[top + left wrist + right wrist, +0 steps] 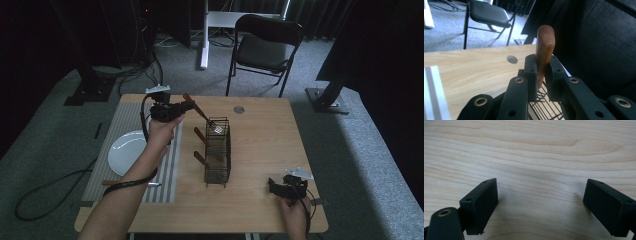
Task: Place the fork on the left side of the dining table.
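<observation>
Wooden handle of fork clamped between jaws of left gripper, tines lowered into wire rack, judged for slotting beside two utensils already stood there; right gripper rested wide open, empty, on table, judged idle
</observation>
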A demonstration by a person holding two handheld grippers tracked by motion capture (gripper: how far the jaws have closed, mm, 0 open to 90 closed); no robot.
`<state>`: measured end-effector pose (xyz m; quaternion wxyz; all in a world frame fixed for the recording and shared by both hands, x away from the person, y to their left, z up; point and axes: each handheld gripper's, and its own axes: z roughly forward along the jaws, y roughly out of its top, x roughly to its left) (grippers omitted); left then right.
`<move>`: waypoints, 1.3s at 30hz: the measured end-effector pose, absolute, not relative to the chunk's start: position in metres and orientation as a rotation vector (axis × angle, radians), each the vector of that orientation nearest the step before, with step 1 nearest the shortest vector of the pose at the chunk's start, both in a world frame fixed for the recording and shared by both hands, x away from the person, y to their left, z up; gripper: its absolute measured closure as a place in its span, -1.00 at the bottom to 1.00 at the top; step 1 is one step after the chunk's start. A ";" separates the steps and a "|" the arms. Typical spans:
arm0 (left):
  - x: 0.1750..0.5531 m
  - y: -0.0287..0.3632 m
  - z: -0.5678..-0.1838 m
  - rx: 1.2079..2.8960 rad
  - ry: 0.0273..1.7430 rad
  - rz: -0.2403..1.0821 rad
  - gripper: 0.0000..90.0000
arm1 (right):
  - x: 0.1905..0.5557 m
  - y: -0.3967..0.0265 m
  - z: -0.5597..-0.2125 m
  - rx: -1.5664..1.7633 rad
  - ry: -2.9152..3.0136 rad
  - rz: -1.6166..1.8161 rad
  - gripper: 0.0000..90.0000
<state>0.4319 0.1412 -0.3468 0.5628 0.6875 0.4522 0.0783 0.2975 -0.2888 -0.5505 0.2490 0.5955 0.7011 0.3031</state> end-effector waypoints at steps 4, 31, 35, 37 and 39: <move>0.431 0.150 -0.338 1.599 1.070 0.202 0.79 | 0.298 -0.289 -0.551 1.620 1.910 0.825 -0.73; 0.421 0.245 -0.330 1.476 1.195 0.328 0.79 | 0.298 -0.289 -0.551 1.621 1.910 0.825 -0.73; 0.422 0.259 -0.338 1.468 1.227 0.343 0.79 | 0.298 -0.289 -0.551 1.621 1.910 0.825 -0.73; 0.423 0.265 -0.342 1.464 1.247 0.351 0.79 | 0.298 -0.289 -0.551 1.621 1.911 0.825 -0.73; 0.424 0.270 -0.348 1.449 1.264 0.344 0.79 | 0.297 -0.289 -0.551 1.620 1.911 0.825 -0.73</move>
